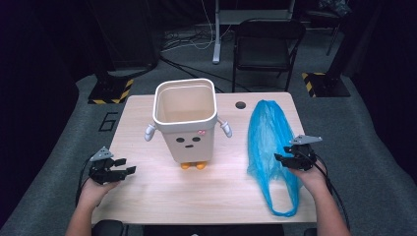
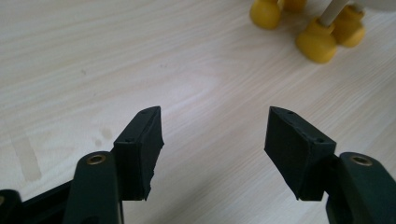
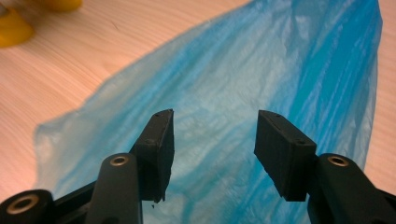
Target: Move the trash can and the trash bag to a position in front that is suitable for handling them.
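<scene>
On the table (image 1: 162, 196), the bin (image 1: 186, 120) stands mid-table, with the plastic bag (image 1: 268, 142) lying to its right.

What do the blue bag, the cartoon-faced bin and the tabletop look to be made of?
Blue bag: thin plastic film, translucent and crinkled, with the wood showing faintly through its edge. Bin: probably moulded plastic, smooth cream walls with a rolled rim and glossy yellow feet. Tabletop: pale wood-grain surface, matte; whether laminate or solid wood is unclear.
</scene>
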A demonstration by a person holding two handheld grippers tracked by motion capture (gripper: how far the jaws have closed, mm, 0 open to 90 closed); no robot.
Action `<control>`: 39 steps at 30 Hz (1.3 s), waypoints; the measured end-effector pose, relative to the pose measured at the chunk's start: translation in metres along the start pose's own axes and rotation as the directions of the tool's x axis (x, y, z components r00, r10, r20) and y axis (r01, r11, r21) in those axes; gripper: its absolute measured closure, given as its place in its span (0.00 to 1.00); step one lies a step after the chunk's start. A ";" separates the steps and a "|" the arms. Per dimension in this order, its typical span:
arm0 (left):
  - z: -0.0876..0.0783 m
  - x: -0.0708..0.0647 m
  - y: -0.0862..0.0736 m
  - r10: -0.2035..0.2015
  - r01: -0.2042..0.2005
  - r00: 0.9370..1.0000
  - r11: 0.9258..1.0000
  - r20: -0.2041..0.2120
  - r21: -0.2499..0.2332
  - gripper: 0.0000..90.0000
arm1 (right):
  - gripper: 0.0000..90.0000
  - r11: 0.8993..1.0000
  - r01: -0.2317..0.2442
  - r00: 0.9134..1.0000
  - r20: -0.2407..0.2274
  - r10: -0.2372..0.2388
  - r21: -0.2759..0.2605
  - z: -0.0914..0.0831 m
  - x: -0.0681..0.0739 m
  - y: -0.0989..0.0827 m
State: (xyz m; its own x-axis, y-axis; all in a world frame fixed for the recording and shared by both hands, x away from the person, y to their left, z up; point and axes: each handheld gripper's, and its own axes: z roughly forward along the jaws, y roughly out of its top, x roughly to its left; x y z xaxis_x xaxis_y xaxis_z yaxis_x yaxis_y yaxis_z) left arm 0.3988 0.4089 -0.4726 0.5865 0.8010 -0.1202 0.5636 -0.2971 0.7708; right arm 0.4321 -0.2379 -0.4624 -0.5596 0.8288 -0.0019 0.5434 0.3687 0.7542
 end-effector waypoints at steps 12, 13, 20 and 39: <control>-0.014 -0.027 0.046 0.090 -0.088 0.995 0.995 0.046 -0.039 0.44 | 0.54 0.993 0.113 0.992 -0.050 -0.114 -0.023 -0.007 0.035 0.034; -0.015 -0.029 0.049 0.100 -0.098 0.994 0.994 0.046 -0.041 0.44 | 0.55 0.993 0.117 0.991 -0.057 -0.119 -0.028 -0.008 0.037 0.036; -0.014 -0.045 0.075 0.147 -0.143 0.986 0.988 0.073 -0.059 0.46 | 0.55 0.985 0.158 0.978 -0.125 -0.165 -0.066 -0.009 0.061 0.062; -0.008 -0.051 0.119 0.166 -0.152 0.978 0.982 0.127 -0.113 0.47 | 0.53 0.968 0.201 0.953 -0.201 -0.228 -0.148 0.023 0.106 0.119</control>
State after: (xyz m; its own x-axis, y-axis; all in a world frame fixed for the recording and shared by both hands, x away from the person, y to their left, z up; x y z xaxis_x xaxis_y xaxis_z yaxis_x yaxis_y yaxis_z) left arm 0.4310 0.3368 -0.3694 0.7409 0.6681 -0.0692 0.3989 -0.3547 0.8456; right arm 0.4527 -0.0965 -0.3879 -0.7830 0.6207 -0.0416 0.3214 0.4610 0.8272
